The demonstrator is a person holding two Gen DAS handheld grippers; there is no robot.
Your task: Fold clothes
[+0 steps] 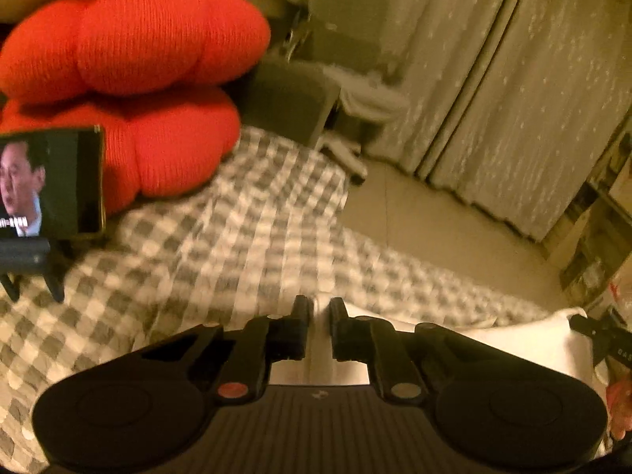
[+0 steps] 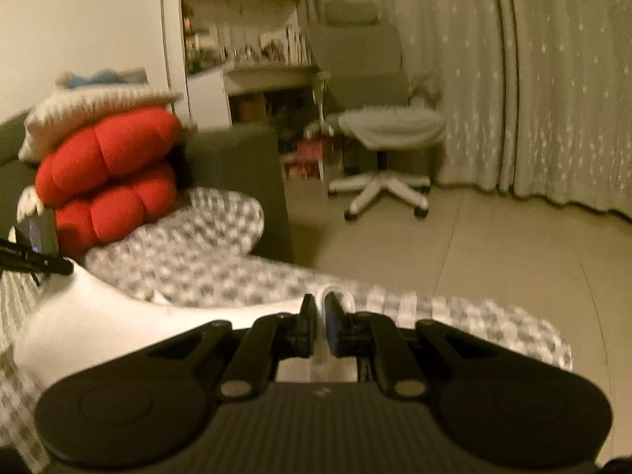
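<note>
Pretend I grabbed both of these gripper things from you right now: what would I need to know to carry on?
Left gripper: shut on the white garment.
Right gripper: shut on the same white garment, at another spot along it.
The garment hangs stretched between the two grippers above the checked cover on the sofa. Red cushions and a phone on a stand sit at the far end.
Done: garment gripped at two points.
Left: no finished fold shows. Probably lay it flat on the cover, then fold.

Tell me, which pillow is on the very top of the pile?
The cream knitted pillow is on top. Both red cushions lie under it: the upper red cushion directly beneath, and the lower red cushion at the bottom, on the checked cover.
</note>
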